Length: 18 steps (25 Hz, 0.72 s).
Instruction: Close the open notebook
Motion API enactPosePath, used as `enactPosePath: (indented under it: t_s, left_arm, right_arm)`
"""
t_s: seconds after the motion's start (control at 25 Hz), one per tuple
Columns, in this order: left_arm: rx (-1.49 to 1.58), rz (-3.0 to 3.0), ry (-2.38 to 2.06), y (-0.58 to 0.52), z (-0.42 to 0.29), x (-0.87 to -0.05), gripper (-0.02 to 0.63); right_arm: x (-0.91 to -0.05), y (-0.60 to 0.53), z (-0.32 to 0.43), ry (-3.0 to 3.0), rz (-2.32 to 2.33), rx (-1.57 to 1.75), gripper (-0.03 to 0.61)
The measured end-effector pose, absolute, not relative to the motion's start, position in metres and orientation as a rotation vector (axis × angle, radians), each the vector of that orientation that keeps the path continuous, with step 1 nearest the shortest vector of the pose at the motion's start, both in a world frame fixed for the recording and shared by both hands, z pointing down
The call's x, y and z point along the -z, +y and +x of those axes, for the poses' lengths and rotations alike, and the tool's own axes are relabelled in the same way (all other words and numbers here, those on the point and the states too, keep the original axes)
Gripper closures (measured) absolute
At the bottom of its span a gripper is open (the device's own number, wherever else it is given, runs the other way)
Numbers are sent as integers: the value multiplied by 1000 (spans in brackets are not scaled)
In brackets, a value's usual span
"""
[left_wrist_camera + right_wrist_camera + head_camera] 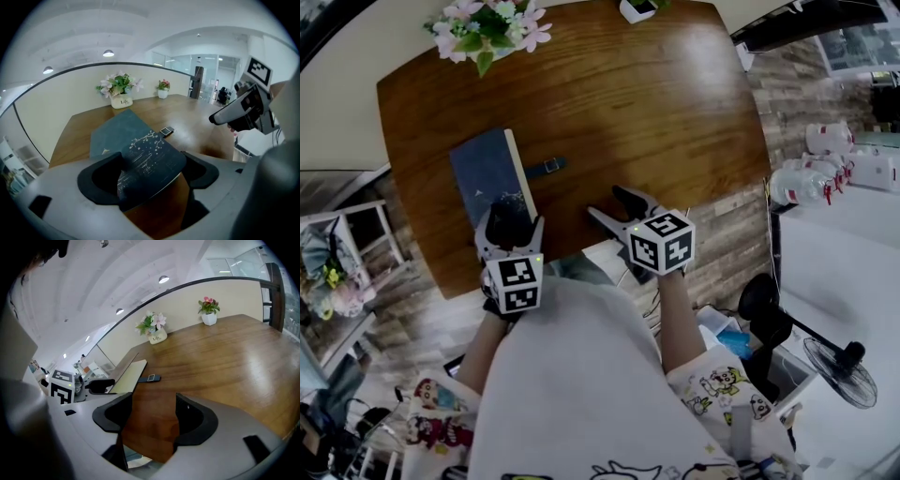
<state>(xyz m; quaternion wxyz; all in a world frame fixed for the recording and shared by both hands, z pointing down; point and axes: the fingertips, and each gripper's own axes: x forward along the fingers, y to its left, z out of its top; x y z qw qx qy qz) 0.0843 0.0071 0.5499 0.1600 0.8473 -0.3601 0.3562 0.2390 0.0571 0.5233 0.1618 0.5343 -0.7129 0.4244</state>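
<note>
I am holding my left gripper (149, 171) released, jaws standing wide, with the near corner of the dark blue hardcover notebook (126, 136) lying between them. The pads do not seem to be pressing on it. From there the notebook's long axis is running straight away from this tool, toward the far side of the table. Its cover is looking matte and stiff, printed with a fine white blossom pattern, and the cream page block is showing along its right edge. It appears to be lying shut already, though the wide lens is bending the cover, so I am not certain. Just right of it a dark strap with a small metal clasp (166, 131) is lying loose on the glossy brown wooden table (656, 112). My right gripper (152, 416) is hanging farther right over bare wood, open and empty, so the left is the nearer one. Beyond, a white pot of pink flowers (121, 91) is standing.
</note>
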Motion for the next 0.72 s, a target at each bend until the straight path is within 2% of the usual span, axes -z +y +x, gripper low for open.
enactPosePath:
  t_s: [0.72]
  left_arm:
    - [-972, 2426, -1005, 11, 90, -553, 245]
  right_arm:
    - [-522, 72, 244, -2023, 1547, -1204, 291]
